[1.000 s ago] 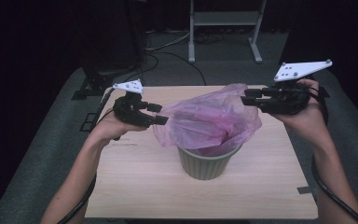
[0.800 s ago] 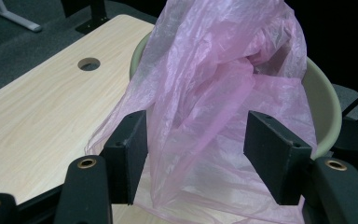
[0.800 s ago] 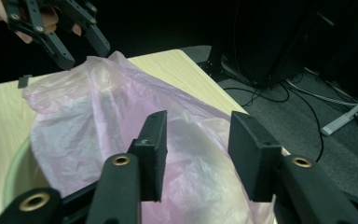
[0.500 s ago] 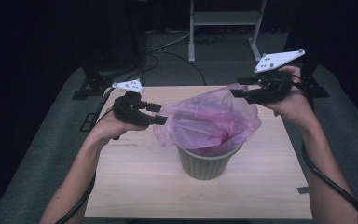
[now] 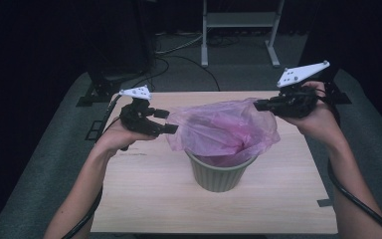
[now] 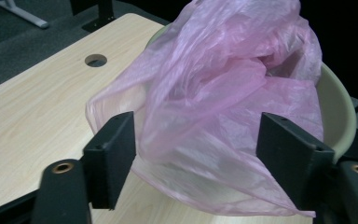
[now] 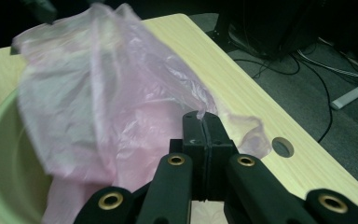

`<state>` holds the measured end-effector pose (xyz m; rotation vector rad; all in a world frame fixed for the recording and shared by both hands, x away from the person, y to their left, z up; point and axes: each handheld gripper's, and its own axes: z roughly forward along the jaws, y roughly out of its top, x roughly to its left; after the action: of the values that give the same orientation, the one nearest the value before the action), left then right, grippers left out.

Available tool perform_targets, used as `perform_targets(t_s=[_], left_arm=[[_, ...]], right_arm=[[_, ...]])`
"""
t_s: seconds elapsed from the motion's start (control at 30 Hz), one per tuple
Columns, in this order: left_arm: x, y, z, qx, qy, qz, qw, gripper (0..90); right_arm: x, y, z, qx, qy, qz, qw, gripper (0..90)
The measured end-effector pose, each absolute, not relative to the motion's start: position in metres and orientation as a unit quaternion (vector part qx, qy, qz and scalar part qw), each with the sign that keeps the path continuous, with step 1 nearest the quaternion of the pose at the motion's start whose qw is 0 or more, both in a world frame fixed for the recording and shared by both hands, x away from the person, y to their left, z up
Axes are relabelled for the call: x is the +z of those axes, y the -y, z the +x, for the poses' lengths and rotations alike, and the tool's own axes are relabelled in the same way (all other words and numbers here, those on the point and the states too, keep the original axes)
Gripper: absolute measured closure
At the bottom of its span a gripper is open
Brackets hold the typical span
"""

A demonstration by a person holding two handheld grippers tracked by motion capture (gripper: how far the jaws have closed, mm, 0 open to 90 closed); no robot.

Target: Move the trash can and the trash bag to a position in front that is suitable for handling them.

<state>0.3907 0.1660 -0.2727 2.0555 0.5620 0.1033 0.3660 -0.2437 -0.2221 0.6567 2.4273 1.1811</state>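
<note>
Pinching crinkly pink film bag: right claw | left claw wide | ribbed green pot

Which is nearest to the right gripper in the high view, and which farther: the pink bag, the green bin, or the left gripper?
1. Pink bag: its edge is pinched in the right gripper.
2. Green bin: below the bag, mid-table.
3. Left gripper: across the bag, at the table's left.

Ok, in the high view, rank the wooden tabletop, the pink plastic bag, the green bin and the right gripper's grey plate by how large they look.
1. Wooden tabletop, by far the largest.
2. Pink plastic bag, spread wider than the bin.
3. Green bin, its top draped by the bag, so part is hidden.
4. Grey plate on the right gripper, the smallest.
</note>
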Motion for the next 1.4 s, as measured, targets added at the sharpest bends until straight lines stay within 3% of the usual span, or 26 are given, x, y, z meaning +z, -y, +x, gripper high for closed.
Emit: perform_targets(t_s=[0.1,0.23,0.33,0.5,0.6,0.87,1.4], left_arm=[[-0.275,-0.165,0.391,0.043,-0.242,0.842,0.481,22.5],[-0.277,-0.162,0.390,0.037,-0.241,0.838,0.488,24.9],[-0.274,-0.159,0.388,0.037,-0.225,0.838,0.496,38.8],[-0.268,-0.156,0.381,0.041,-0.178,0.846,0.501,78.2],[-0.265,-0.158,0.376,0.038,-0.150,0.850,0.504,89.1],[-0.268,-0.169,0.354,0.021,-0.075,0.864,0.498,89.8],[-0.300,-0.160,0.337,0.007,-0.022,0.896,0.444,89.8]], right_arm=[[-0.223,0.252,0.356,0.426,-0.856,0.232,0.178,90.0],[-0.225,0.262,0.347,0.435,-0.852,0.232,0.177,90.0],[-0.226,0.267,0.343,0.442,-0.849,0.231,0.175,90.0],[-0.230,0.272,0.337,0.440,-0.851,0.232,0.168,90.0],[-0.234,0.275,0.333,0.438,-0.854,0.229,0.160,90.0],[-0.248,0.277,0.315,0.420,-0.871,0.217,0.137,90.0],[-0.287,0.284,0.305,0.393,-0.885,0.229,0.097,90.0]])
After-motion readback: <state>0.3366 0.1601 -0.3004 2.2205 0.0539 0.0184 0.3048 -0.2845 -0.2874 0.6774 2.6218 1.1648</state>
